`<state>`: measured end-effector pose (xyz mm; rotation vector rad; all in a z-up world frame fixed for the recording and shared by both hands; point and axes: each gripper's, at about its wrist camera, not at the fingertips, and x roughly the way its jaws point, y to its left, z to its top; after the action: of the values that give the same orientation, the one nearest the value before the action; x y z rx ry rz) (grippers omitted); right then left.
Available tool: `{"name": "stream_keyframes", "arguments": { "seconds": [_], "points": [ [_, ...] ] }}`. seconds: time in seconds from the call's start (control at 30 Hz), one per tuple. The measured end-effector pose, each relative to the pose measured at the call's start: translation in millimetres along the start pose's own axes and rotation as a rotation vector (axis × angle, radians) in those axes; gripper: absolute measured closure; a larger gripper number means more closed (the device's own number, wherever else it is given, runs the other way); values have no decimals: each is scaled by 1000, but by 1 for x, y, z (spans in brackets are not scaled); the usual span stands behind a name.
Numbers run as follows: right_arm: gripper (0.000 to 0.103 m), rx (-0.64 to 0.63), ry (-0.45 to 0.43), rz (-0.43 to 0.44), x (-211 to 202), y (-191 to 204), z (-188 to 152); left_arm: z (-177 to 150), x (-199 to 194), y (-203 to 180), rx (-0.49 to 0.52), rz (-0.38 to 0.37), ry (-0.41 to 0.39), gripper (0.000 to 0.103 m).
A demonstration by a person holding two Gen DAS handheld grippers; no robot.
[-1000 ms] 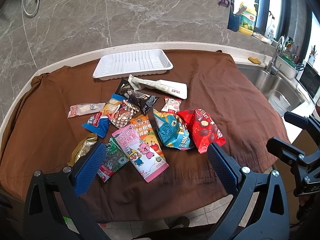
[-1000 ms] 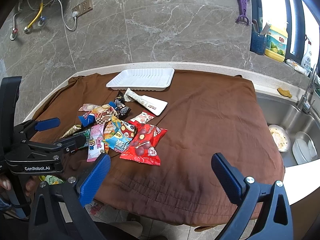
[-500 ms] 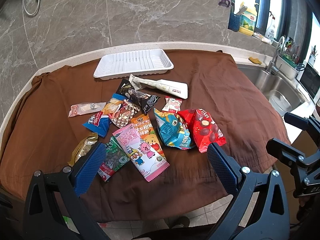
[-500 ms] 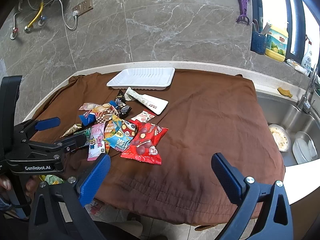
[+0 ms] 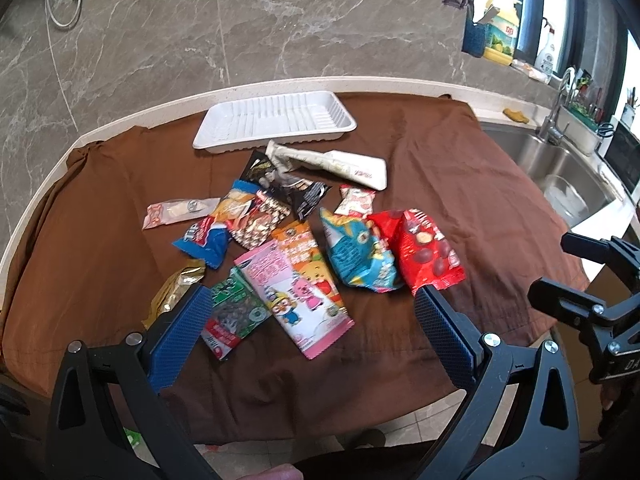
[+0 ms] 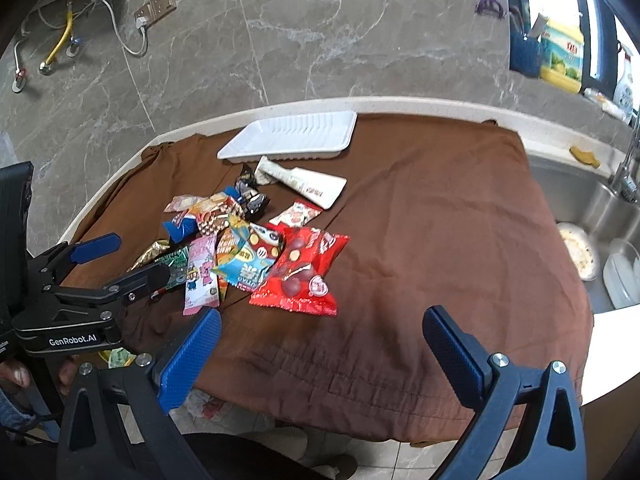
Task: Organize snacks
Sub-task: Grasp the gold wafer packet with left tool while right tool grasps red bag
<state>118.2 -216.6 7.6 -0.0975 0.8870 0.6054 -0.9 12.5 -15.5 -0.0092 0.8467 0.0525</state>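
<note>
Several snack packets lie in a loose pile on the brown cloth (image 5: 460, 184): a red bag (image 5: 424, 248) (image 6: 304, 272), a blue bag (image 5: 356, 256), a pink packet (image 5: 294, 296) (image 6: 200, 276), a green one (image 5: 230, 316), a gold one (image 5: 176, 292) and a long white pack (image 5: 340, 162) (image 6: 308, 184). Behind them sits an empty white tray (image 5: 276, 120) (image 6: 292, 136). My left gripper (image 5: 308, 320) (image 6: 120, 256) hovers open over the pile's near edge. To the right of it my right gripper (image 6: 320, 344) stands open above the cloth's front, holding nothing.
A steel sink (image 6: 592, 224) with dishes (image 6: 578, 248) lies at the right of the counter. Bottles (image 6: 560, 56) stand on the window ledge. A marble wall (image 5: 280, 20) with a socket (image 6: 156, 4) rises behind. The counter's front edge drops to a tiled floor.
Both grippers have drifted slightly toward the pile; the snacks and tray sit a little lower and nearer in both views. Nothing was grasped.
</note>
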Motion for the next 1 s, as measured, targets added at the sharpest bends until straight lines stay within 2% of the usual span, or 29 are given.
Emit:
{"name": "stream_keyframes", "arguments": {
  "seconds": [0.37,0.57,0.77,0.9,1.0],
  "points": [
    [0,2,44,24,32,6,11,5,28,53,-53,97,43,1],
    [7,21,82,29,60,7,25,16,52,91,-70,139,88,1],
    [23,21,137,22,91,10,35,17,85,118,-58,154,149,1],
    [39,31,190,15,111,9,36,11,108,128,-44,153,199,1],
    [46,64,228,35,122,6,34,4,123,136,-44,143,233,1]
  ]
}}
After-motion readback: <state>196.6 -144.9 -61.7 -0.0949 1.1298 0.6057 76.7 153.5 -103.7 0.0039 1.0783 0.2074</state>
